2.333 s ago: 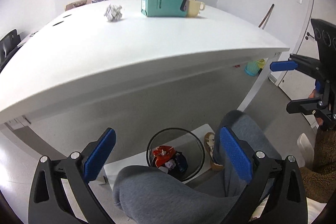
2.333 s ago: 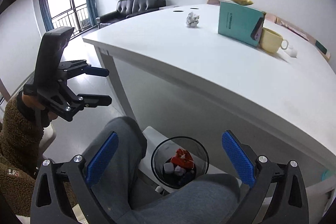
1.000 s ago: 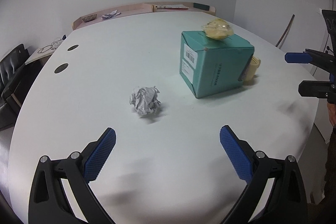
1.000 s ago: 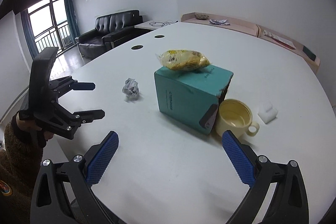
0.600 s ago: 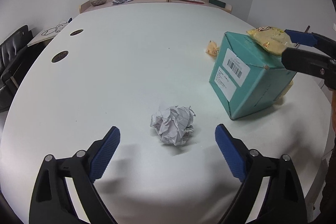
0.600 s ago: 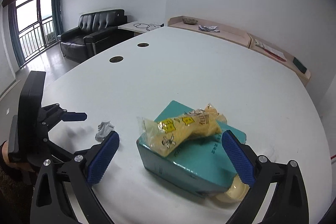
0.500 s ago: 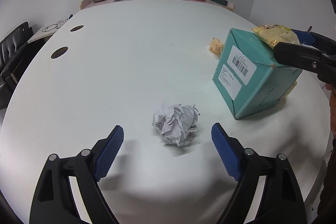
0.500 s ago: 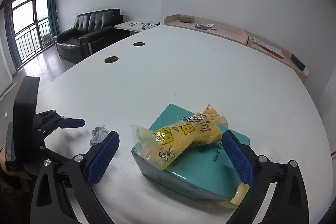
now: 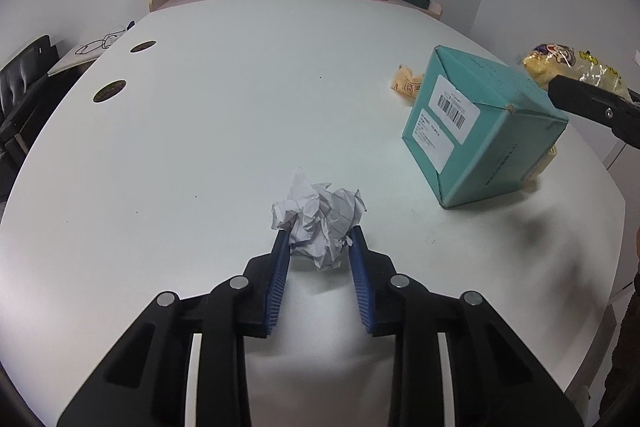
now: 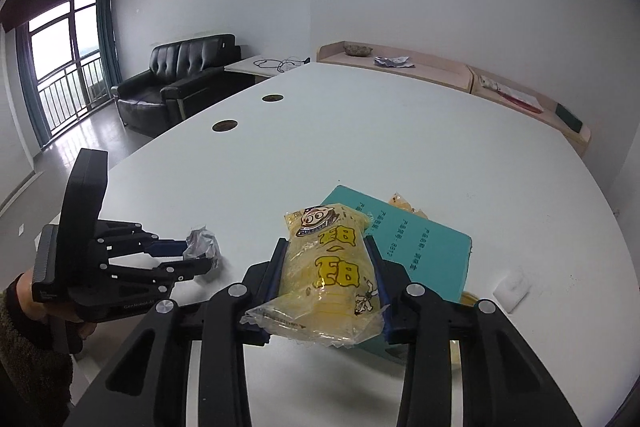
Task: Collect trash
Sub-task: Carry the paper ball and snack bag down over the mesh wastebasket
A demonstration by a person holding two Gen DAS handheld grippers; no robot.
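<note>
A crumpled white paper ball (image 9: 320, 215) lies on the white table (image 9: 220, 127). My left gripper (image 9: 318, 237) is closing on it, and both blue pads touch its sides; the right wrist view shows the same ball (image 10: 202, 243) in the left gripper (image 10: 196, 259). A yellow snack bag (image 10: 328, 267) lies on top of a teal box (image 10: 420, 235). The jaws of my right gripper (image 10: 326, 247) are closing on the bag, with the pads pressing on its two long sides. From the left wrist, the bag (image 9: 572, 67) shows above the box (image 9: 480, 123).
A small yellow wrapper (image 9: 406, 85) lies behind the box, and a pale yellow cup (image 9: 544, 163) is mostly hidden beside it. A small white scrap (image 10: 514, 285) lies to the right. Two round cable holes (image 9: 110, 91) are at the table's left. A black sofa (image 10: 180, 79) stands beyond.
Both grippers came from wide open to closed in. The left moved forward and down over the paper ball; the right moved up to the snack bag on the box.
</note>
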